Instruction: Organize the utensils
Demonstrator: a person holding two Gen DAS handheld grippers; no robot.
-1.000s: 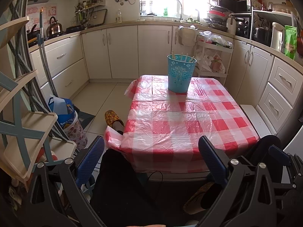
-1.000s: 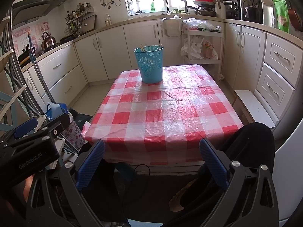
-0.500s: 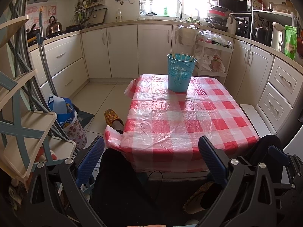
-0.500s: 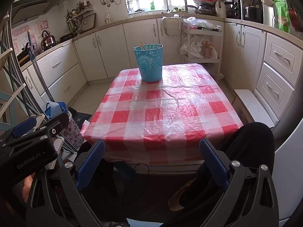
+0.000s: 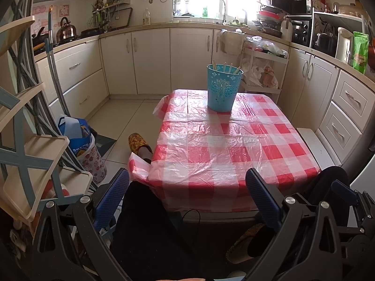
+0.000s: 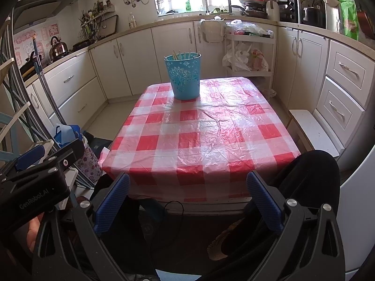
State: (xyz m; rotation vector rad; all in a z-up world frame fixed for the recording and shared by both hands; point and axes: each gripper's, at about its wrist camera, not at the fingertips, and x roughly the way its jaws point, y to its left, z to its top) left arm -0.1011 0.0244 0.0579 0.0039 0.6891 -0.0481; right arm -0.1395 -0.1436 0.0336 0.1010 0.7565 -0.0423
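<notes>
Both grippers are held low at the near end of the table (image 5: 211, 159), short of its edge, nothing between the fingers. Left gripper (image 5: 187, 196): jaws spread wide, empty, blue pads over the person's dark-clothed lap. Right gripper (image 6: 187, 199): same, wide apart & empty; in its view the left gripper's black body sits at lower left.

Table has a red/white checked plastic cloth (image 6: 199, 135), wrinkled. At the far end, approx. centre, stands a blue bucket (image 5: 223, 87), upright. Several pale sticks (image 5: 230, 68) poke above its rim, prob. chopsticks or utensil handles, too small to tell which. Bucket is well apart from both grippers.

Around: cream kitchen cabinets (image 6: 138, 63), a kettle (image 5: 66, 31) on the left counter, a white cart w/ bags (image 6: 248, 53) behind the table, a white stool (image 6: 311, 128) on the right.
</notes>
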